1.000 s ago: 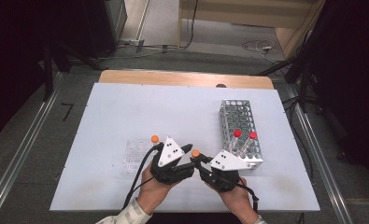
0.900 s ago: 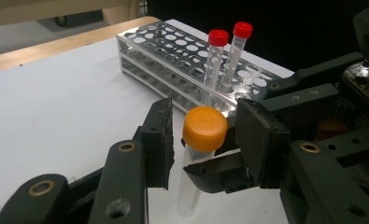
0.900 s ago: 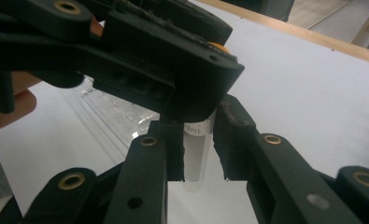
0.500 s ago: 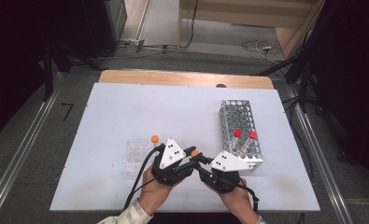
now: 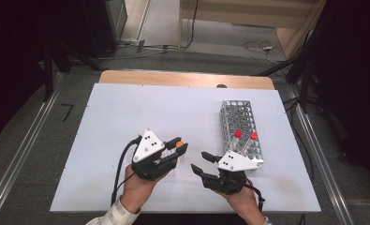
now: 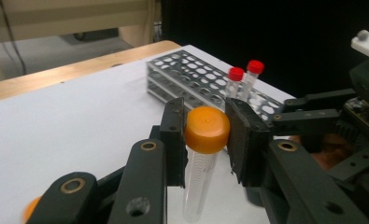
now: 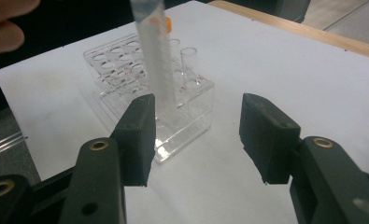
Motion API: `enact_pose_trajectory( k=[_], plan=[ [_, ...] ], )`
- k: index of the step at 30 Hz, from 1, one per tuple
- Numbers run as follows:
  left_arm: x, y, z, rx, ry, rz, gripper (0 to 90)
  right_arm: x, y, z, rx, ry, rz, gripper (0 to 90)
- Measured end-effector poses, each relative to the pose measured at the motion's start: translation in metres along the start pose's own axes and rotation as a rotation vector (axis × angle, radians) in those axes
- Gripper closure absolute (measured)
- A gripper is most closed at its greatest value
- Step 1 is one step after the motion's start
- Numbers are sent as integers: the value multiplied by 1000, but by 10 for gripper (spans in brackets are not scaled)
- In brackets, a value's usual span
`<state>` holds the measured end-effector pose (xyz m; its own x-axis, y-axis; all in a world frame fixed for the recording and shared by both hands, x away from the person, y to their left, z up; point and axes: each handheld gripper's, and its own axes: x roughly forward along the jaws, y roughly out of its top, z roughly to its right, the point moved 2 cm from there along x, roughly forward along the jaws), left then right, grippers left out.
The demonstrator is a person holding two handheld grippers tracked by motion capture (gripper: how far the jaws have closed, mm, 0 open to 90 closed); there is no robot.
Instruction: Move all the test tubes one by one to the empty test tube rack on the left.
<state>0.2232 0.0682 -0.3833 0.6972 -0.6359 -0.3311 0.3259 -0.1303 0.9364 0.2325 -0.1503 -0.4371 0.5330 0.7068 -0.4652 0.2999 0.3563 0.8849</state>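
Right gripper view: tube (image 7: 155, 60) top cut off.

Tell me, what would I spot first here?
Probably the clear plastic tube with the orange cap, pinched in the left hand-held gripper near the table's front edge. Next, two red-capped tubes standing in the silver metal rack on the right. The right hand-held gripper is open, holding nothing.

Bright, even light; perhaps slightly soft
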Motion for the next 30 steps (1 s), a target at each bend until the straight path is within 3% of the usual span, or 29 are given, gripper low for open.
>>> enact_pose_trajectory(
  k=[13,15,21,25,30],
  plan=[
    [-33,-3,-51,-38,169,21,703,-7,-4,10,16,-25,0,441],
    [-33,-4,-59,-37,199,27,702,-8,-4,11,23,-29,5,442],
    [-26,-10,-73,-55,236,25,702,-8,-5,12,22,-34,1,442],
    [-19,-18,-78,-61,244,7,702,-8,-5,13,23,-37,-2,441],
    [-10,-29,-77,-37,258,-27,700,-8,-7,14,23,-40,-5,441]
  ],
)
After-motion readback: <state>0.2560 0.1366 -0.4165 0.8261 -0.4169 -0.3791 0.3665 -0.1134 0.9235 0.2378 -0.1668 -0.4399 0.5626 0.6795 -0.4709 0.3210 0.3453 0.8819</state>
